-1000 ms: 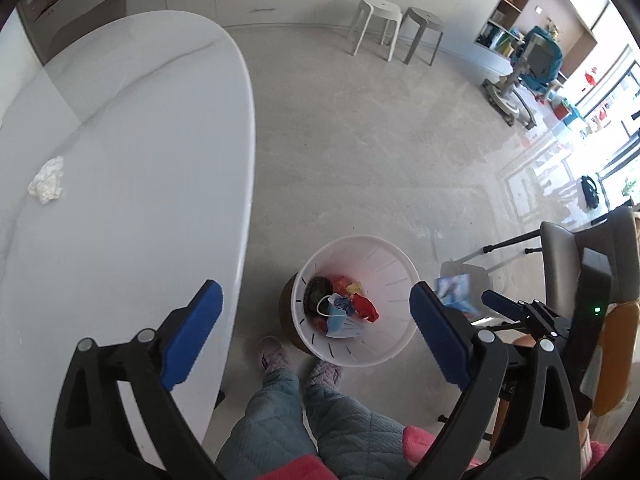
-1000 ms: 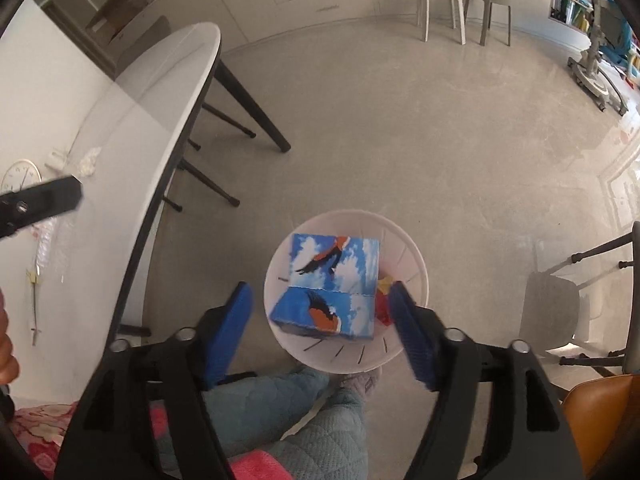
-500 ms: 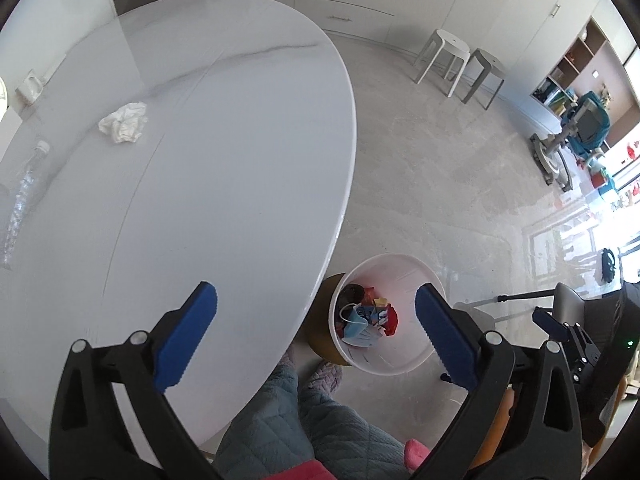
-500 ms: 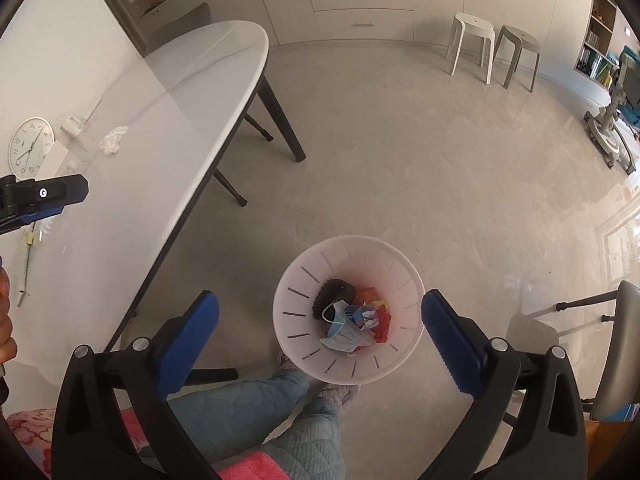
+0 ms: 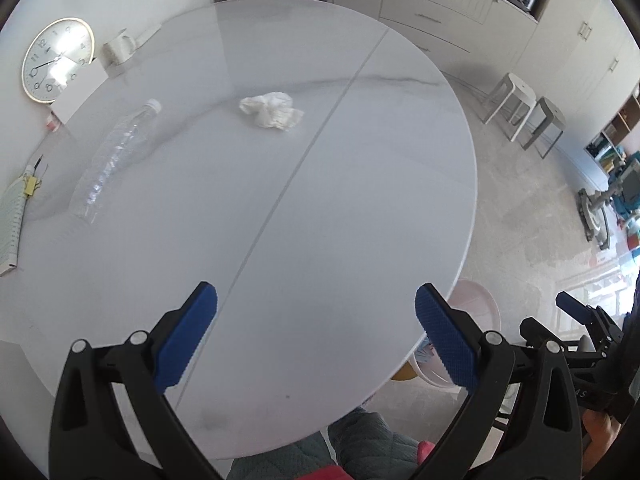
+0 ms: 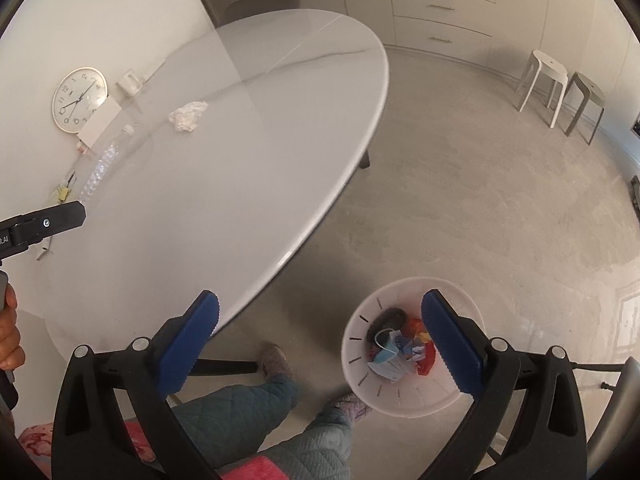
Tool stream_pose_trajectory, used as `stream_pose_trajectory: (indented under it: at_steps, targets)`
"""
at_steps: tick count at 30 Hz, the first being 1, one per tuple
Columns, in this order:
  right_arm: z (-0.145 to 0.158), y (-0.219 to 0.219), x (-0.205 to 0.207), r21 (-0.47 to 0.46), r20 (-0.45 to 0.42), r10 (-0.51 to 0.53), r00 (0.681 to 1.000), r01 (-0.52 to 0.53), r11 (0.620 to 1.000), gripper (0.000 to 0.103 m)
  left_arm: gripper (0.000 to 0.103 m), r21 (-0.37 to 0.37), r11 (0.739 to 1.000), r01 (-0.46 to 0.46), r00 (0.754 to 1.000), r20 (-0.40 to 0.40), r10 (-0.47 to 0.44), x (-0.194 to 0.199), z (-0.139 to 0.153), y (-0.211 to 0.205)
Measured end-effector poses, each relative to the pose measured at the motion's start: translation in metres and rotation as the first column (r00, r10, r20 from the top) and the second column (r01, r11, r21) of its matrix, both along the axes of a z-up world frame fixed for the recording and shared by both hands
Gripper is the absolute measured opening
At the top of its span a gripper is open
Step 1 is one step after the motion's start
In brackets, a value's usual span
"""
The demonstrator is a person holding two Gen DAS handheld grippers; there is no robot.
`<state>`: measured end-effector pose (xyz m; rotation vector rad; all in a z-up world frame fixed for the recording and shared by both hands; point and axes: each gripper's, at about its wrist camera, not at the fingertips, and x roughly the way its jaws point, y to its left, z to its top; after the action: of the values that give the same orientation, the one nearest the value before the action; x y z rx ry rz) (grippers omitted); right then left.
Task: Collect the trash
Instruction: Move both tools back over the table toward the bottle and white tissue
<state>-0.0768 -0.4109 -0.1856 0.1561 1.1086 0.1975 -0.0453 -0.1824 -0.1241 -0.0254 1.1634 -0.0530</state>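
Left gripper [image 5: 316,336] and right gripper [image 6: 320,336], jaws spread wide and empty. Crumpled tissue [image 5: 272,114] lies mid-worktop [image 5: 360,200], well beyond the left gripper; probably very light, soft and compressible, so pinch across its bulk. Clear bottle [image 5: 112,160], left of the tissue, lies on its side; likely light, thin-walled, slippery and prone to roll, so grip across its middle. Worktop glossy and smooth; bin [image 6: 360,360] stands on the floor beside its near edge.

White oval table [image 5: 360,208] is carrying crumpled tissue [image 5: 272,110], clear plastic bottle [image 5: 110,160] lying flat, notepad [image 5: 10,224] at edge.
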Motion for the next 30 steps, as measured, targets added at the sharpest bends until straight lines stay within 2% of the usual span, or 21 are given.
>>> stream_pose_trajectory:
  at_steps: [8,12,19,24,30]
  targets:
    - [0.013,0.102,0.051,0.038,0.038,0.077,0.996,-0.078,0.996,0.101,0.095,-0.007,0.995,-0.099,0.995,0.029,0.1,0.022,0.004,0.122]
    - [0.013,0.155,0.075,0.014,0.045,0.122,0.992,-0.123,0.992,0.1,0.095,0.024,0.992,-0.121,0.992,0.041,0.12,0.032,0.0,0.165]
    - [0.009,0.222,0.11,-0.012,0.007,0.182,0.983,-0.182,0.983,0.1,0.095,0.005,0.993,-0.118,0.993,-0.002,0.118,0.051,-0.017,0.205]
    - [0.005,0.246,0.136,-0.048,-0.011,0.226,0.974,-0.226,0.973,0.1,0.095,-0.008,0.991,-0.135,0.99,-0.037,0.134,0.07,-0.034,0.222]
    - [-0.009,0.269,0.191,-0.084,-0.047,0.25,0.967,-0.253,0.964,0.1,0.095,-0.003,0.989,-0.147,0.986,-0.074,0.147,0.104,-0.048,0.239]
